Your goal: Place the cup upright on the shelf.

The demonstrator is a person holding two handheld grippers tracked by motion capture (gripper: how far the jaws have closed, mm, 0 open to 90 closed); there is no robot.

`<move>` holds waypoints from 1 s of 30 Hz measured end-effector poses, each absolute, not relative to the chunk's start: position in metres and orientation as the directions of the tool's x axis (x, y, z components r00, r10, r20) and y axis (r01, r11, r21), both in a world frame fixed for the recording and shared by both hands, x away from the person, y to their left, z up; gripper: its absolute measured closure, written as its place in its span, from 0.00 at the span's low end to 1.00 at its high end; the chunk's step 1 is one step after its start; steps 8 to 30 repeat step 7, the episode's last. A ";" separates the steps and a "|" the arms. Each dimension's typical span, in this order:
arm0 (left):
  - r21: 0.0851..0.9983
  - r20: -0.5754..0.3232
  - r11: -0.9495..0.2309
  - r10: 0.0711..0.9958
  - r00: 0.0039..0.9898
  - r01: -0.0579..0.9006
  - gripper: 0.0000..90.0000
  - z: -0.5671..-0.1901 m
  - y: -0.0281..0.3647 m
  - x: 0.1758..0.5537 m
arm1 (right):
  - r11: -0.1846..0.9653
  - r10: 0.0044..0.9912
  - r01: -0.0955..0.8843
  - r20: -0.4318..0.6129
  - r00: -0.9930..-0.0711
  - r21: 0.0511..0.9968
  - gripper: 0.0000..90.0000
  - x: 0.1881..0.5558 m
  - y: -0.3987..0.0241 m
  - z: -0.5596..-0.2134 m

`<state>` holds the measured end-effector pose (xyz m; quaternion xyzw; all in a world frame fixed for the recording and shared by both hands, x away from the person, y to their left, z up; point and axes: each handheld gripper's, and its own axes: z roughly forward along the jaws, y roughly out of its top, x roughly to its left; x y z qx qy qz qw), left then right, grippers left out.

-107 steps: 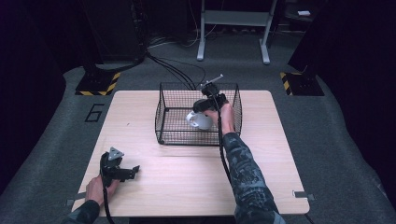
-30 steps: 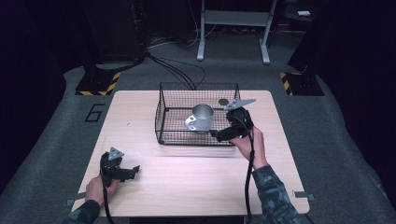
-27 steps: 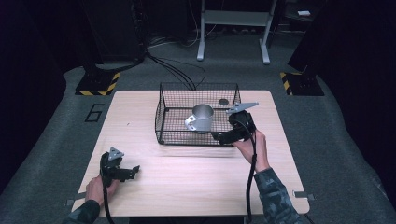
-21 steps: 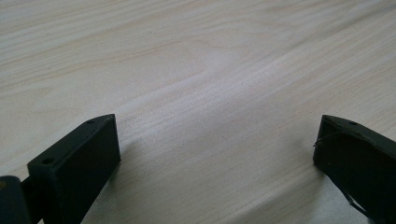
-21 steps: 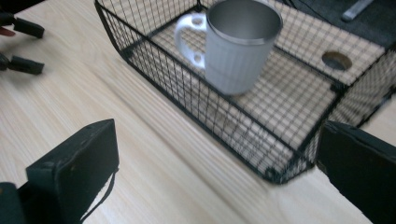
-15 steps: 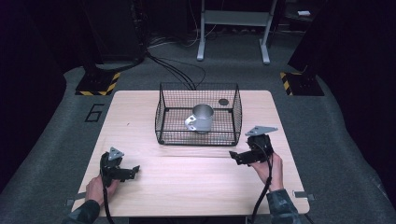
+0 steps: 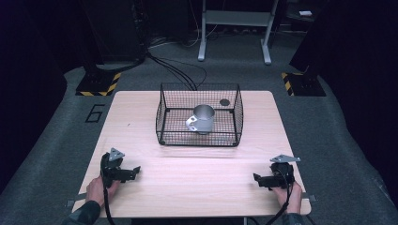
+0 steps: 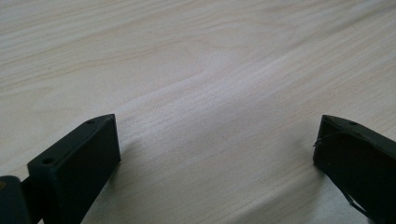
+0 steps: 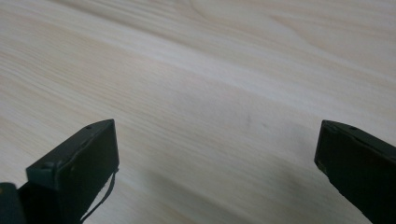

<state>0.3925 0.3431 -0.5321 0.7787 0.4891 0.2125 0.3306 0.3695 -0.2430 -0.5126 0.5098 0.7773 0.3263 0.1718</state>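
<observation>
Your left gripper (image 7: 133, 170) sits at the lower left and your right gripper (image 7: 259, 178) at the lower right, both released and empty. The metal cup (image 7: 202, 118) stands inside the wire basket (image 7: 162, 112), frame centre. A "6" (image 7: 95, 113) marks the floor, left.

— Anything to read here?
— One thing: a large "6" (image 7: 95, 113) marked in dark on the grey floor (image 7: 56, 140), just left of the surface's far left corner.
— Any words, brands or labels on anything else?
— None that can be read.
</observation>
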 end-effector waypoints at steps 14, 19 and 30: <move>0.722 0.006 -0.303 0.902 0.431 0.623 0.00 -0.532 0.343 0.392 | 0.290 0.913 0.651 0.002 -0.409 0.701 0.00 0.365 -0.248 -0.529; 0.722 0.006 -0.303 0.902 0.431 0.623 0.00 -0.532 0.343 0.392 | 0.290 0.913 0.651 0.002 -0.409 0.701 0.00 0.365 -0.248 -0.529; 0.722 0.006 -0.303 0.902 0.431 0.623 0.00 -0.532 0.343 0.392 | 0.290 0.913 0.651 0.002 -0.409 0.701 0.00 0.365 -0.248 -0.529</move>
